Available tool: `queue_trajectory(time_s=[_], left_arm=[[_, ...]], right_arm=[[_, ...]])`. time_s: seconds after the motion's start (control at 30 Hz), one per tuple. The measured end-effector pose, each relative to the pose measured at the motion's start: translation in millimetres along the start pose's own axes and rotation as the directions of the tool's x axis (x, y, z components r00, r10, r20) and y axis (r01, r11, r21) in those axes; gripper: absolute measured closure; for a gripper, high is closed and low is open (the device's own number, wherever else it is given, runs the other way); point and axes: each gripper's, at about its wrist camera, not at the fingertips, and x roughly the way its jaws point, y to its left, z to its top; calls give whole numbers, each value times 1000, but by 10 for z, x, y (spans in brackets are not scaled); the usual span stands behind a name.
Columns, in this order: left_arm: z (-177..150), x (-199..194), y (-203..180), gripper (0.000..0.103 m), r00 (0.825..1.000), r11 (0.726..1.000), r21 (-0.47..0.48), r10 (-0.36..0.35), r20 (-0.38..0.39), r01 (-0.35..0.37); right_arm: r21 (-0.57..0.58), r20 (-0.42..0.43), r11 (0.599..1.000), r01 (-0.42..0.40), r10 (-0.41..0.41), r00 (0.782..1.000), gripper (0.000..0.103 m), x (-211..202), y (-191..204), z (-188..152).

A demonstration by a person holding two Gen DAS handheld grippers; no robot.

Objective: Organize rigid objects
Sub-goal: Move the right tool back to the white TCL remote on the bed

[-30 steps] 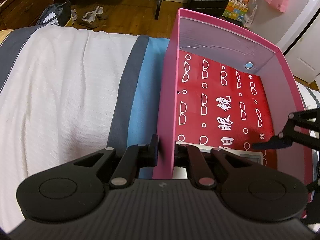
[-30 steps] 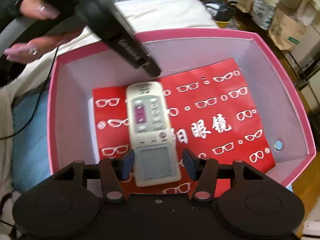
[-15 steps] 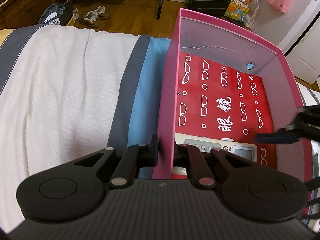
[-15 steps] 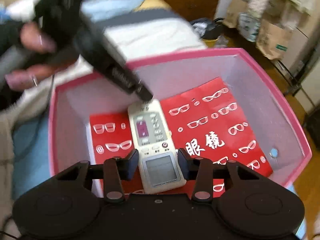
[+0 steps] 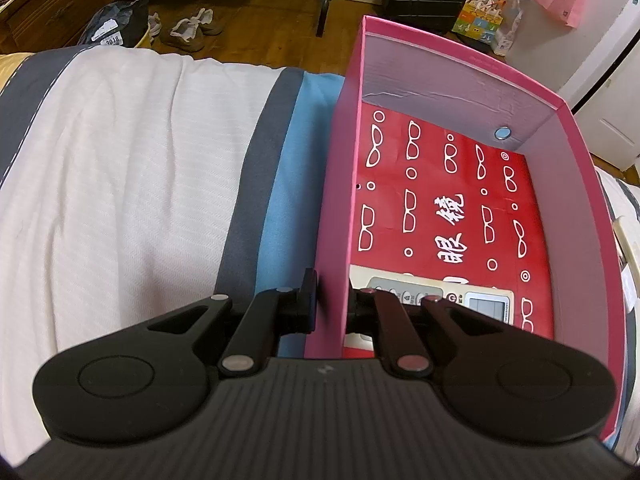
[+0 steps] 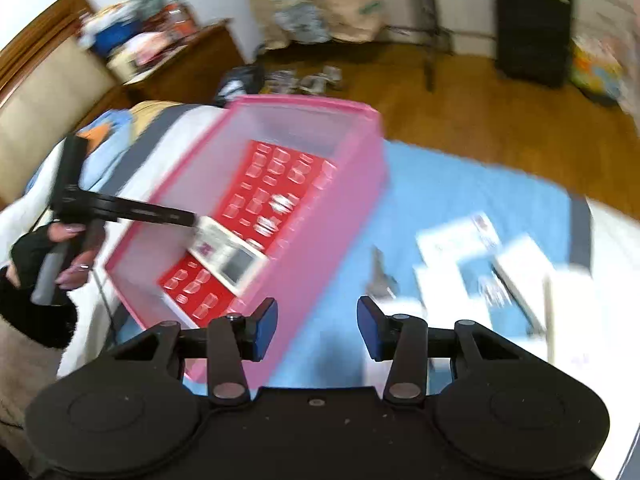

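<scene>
A pink box (image 5: 340,184) stands on the bed, also in the right wrist view (image 6: 304,256). A red sheet with white glasses prints (image 5: 448,200) lines its floor. A white remote control (image 5: 448,300) lies flat inside, near the front, and also shows in the right wrist view (image 6: 228,252). My left gripper (image 5: 332,308) is shut on the box's left wall, one finger outside and one inside. My right gripper (image 6: 318,326) is open and empty, above the blue sheet just right of the box.
White boxes and packets (image 6: 480,256) and a small grey object (image 6: 380,276) lie blurred on the blue sheet (image 6: 432,200) to the right of the pink box. A small blue disc (image 5: 503,133) sits in the box's far corner. Wooden floor lies beyond the bed.
My right gripper has let go of the remote, opened wider, and pulled up and out of the box to the right. The remote now lies in the box. My left gripper has held still.
</scene>
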Motion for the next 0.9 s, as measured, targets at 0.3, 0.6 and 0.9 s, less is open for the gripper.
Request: queue_trajectory(time_s=[0.3, 0.6, 0.9], left_arm=[[14, 12, 2, 95, 1000, 1000, -7, 3, -5, -3], [10, -4, 2, 95, 1000, 1000, 5, 5, -2, -5], [10, -3, -3, 95, 1000, 1000, 5, 5, -2, -5]], right_arm=[[130, -92, 991, 36, -24, 995, 53, 371, -480, -355], [128, -135, 992, -1, 19, 991, 36, 805, -611, -341], [32, -96, 996, 81, -78, 992, 42, 836, -400, -353]])
